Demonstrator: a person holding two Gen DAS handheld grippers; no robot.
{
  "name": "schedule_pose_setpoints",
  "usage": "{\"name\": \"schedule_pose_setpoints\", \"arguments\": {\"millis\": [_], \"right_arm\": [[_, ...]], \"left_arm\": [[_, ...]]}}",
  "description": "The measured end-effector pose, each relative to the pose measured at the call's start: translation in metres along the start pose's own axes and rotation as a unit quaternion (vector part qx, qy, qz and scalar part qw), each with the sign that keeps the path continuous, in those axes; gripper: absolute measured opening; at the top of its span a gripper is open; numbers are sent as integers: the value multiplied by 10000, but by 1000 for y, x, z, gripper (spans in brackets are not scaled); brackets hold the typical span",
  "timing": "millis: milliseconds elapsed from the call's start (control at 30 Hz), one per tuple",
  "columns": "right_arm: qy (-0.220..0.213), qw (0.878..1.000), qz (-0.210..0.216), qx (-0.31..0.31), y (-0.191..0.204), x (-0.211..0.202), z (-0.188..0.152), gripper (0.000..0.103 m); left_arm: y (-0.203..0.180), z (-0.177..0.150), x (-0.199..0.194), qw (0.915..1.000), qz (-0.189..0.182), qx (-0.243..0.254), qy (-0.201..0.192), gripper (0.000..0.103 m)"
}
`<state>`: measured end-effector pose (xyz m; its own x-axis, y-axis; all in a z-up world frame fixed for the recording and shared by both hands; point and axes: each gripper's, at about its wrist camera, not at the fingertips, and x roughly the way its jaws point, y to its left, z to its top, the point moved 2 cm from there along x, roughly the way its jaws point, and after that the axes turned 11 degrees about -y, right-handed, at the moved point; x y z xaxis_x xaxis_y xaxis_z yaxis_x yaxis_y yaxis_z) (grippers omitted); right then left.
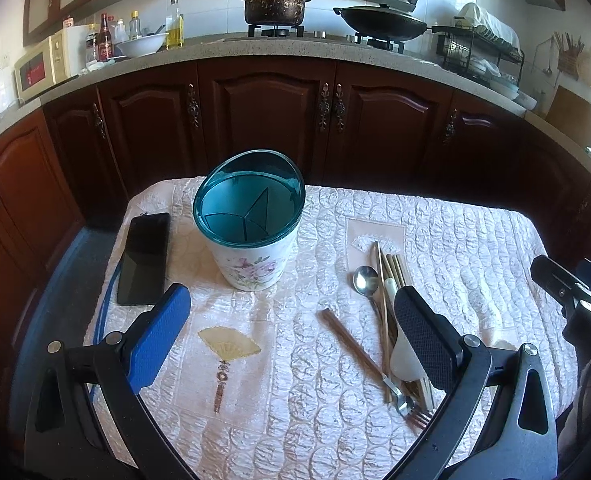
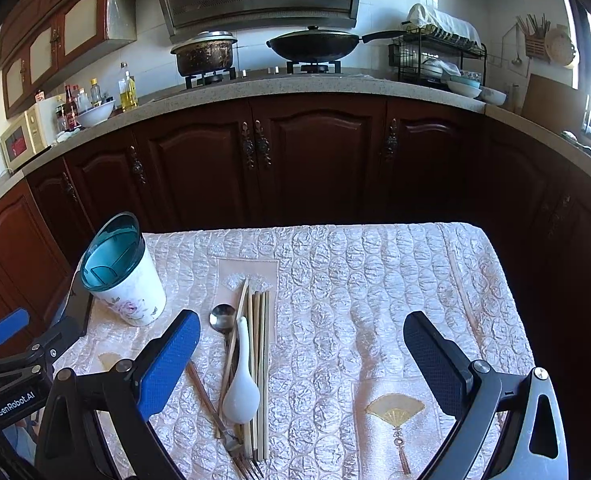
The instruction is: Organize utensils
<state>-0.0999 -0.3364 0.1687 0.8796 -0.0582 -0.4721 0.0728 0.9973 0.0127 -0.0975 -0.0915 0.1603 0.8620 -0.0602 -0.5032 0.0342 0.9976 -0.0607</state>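
Note:
A white floral utensil holder (image 1: 251,252) with a teal divided rim stands on the quilted table; it also shows in the right wrist view (image 2: 129,288). To its right lies a pile of utensils: a metal spoon (image 1: 366,280), a white ceramic spoon (image 2: 241,392), pale chopsticks (image 2: 261,360), a brown chopstick (image 1: 351,348) and a fork (image 1: 415,416). My left gripper (image 1: 291,336) is open and empty above the table, in front of the holder. My right gripper (image 2: 301,356) is open and empty, just right of the pile.
A black phone (image 1: 143,258) lies left of the holder. The pink quilted cloth (image 2: 395,280) covers the table. Dark wooden cabinets (image 2: 315,160) and a counter with a stove stand behind. The right gripper's body (image 1: 575,300) shows at the right edge.

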Motion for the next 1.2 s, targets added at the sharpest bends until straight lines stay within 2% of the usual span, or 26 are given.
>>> {"name": "schedule_pose_setpoints", "arguments": {"millis": [1200], "right_arm": [[104,9999,-28,-37,-1,7,-1,101]], "left_arm": [[-1,-3,6,9999,-110,-47,93,102]]}}
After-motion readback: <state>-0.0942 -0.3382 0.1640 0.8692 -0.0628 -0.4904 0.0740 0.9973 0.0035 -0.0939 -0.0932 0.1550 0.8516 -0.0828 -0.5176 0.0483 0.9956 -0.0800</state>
